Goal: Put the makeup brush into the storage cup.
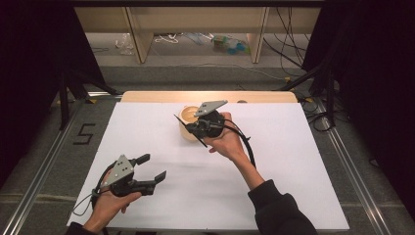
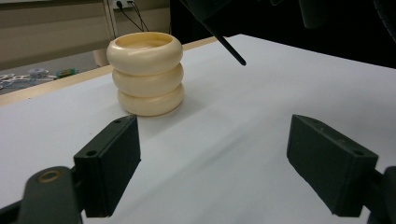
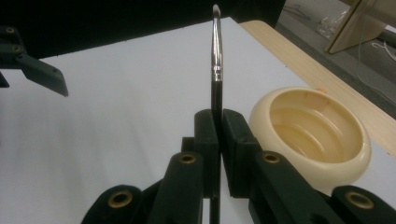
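A cream holder (image 1: 186,116) shaped like three stacked rings stands upright at the back middle of the white table; its hollow top faces up (image 3: 313,135), and it rises ahead of my left gripper (image 2: 145,74). My right gripper (image 1: 192,128) hovers right beside the holder, shut on a thin black stick (image 3: 216,56) with a silver band near its far end. The stick slants across the jaws (image 1: 200,142) and its lower tip hangs above the table (image 2: 229,46). My left gripper (image 1: 154,166) is held open near the front left, nothing between its jaws (image 2: 212,163).
A white sheet (image 1: 293,171) covers the table, with a wooden strip (image 1: 147,96) along the far edge. Beyond it are wooden legs, cables and some litter on the floor (image 1: 227,44). Black curtains flank both sides. The left gripper's jaw (image 3: 37,70) appears far off in the right gripper view.
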Available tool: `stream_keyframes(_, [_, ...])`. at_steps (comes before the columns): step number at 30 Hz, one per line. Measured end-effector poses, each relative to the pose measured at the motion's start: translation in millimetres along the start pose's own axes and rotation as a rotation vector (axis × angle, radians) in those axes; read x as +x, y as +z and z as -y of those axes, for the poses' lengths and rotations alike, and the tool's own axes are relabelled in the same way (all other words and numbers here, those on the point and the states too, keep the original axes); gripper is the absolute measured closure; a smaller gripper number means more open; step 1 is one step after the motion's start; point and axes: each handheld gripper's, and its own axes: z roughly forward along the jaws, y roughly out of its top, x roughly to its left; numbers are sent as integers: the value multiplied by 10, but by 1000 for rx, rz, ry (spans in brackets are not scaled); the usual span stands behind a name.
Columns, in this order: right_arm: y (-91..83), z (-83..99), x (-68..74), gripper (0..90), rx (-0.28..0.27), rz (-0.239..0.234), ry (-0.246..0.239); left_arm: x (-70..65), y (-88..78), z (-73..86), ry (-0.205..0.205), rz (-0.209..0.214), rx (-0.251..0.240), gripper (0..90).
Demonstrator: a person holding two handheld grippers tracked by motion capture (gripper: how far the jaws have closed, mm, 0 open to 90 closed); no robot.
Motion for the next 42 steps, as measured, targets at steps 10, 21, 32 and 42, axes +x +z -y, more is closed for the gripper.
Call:
stream_keyframes(10, [-63,-67,-70,852,-88,22,26,-1,-2,-1,-3,0,0,176])
stream_keyframes(21, [-70,-152,-143,852,-159,49,51,-3,1,1,-5,1,1,175])
stream_keyframes(32, [-70,-230,-312,852,-217,73,91,-5,0,-2,-6,1,0,176])
stream_keyframes(42, [-6,-284,-373,852,-248,77,122,2,1,-3,-6,7,-5,176])
